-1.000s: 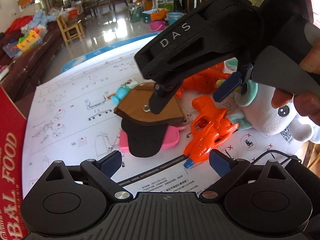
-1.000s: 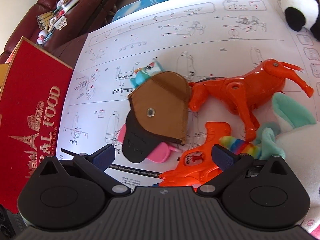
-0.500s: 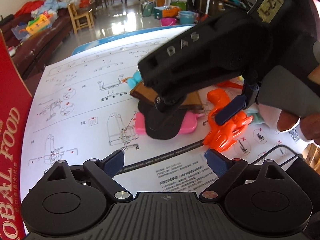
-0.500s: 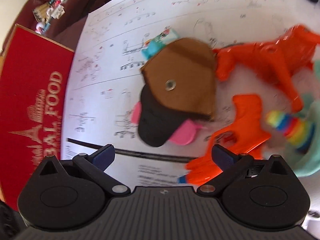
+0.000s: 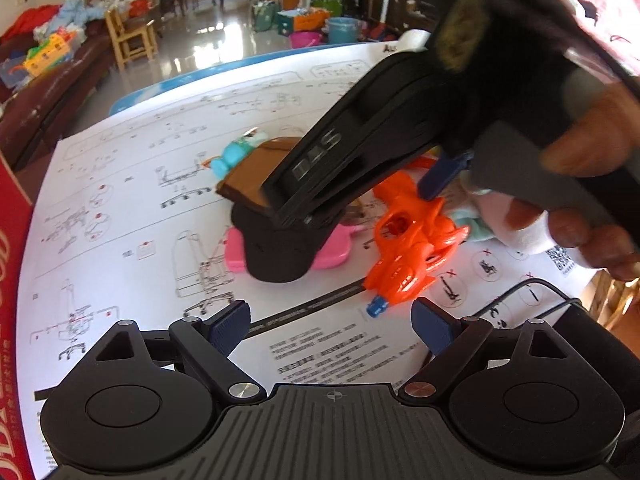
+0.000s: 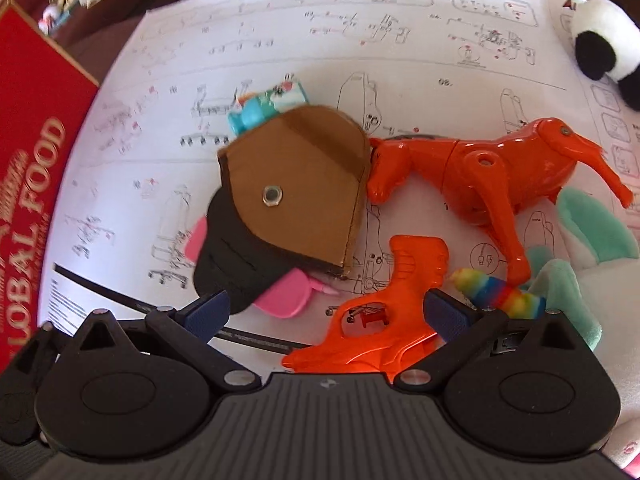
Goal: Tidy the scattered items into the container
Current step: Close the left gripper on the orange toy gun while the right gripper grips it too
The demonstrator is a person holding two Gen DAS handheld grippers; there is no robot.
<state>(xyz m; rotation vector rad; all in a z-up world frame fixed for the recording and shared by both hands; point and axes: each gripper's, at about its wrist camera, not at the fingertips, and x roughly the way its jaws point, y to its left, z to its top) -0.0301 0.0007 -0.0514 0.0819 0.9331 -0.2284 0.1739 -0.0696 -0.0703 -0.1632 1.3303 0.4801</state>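
Note:
A brown and black pouch (image 6: 292,200) lies on a pink case (image 6: 284,298) on a white instruction sheet. An orange toy gun (image 6: 380,320) lies right of it, with an orange toy horse (image 6: 500,176) behind. A teal toy (image 6: 264,106) pokes out behind the pouch. My right gripper (image 6: 326,316) is open, low over the pouch's near end and the toy gun. In the left wrist view it hangs over the pouch (image 5: 256,188) and gun (image 5: 412,248). My left gripper (image 5: 330,322) is open and empty, nearer than the toys. The red box (image 6: 28,160) stands at left.
A white plush unicorn with rainbow horn (image 6: 580,280) lies at right, a panda plush (image 6: 604,48) at far right. A black cable (image 5: 532,300) runs by my left gripper. Behind the table is a cluttered room with a small wooden chair (image 5: 132,36).
My right gripper has come down and toward the pouch and toy gun, both fingers still open. My left gripper has shifted slightly and stays open.

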